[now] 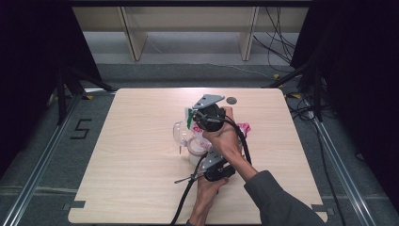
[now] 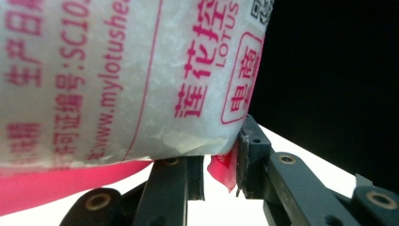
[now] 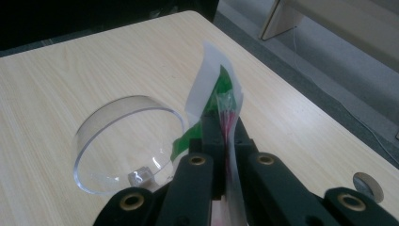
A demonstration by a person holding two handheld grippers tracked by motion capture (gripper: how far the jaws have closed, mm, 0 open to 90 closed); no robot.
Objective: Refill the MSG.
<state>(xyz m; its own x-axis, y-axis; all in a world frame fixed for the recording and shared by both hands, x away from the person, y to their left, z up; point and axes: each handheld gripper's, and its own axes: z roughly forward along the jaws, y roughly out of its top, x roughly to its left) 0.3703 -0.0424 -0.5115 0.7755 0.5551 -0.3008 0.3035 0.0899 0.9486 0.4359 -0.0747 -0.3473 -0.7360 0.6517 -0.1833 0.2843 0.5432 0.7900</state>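
Note:
A white bag (image 1: pixel 199 142) with pink print and a pink bottom, full of white grains, is held up over the table's middle. In the left gripper view the bag (image 2: pixel 117 80) looms close, and my left gripper (image 2: pixel 219 169) is shut on its pink lower corner. The left gripper (image 1: pixel 203 155) comes up from the near side. My right gripper (image 1: pixel 191 120) pinches the bag's green and white top strip (image 3: pixel 216 94), jaws (image 3: pixel 223 125) shut on it. A clear plastic cup (image 1: pixel 181 134) sits just left of the bag, its open rim (image 3: pixel 127 141) beside the right jaws.
The wooden table (image 1: pixel 141 188) has a round grommet hole (image 1: pixel 231 100) near its far edge, also close to the right gripper (image 3: pixel 368 187). The person's forearms cross over the near middle. Black cables trail off the front edge. Shelving stands beyond the table.

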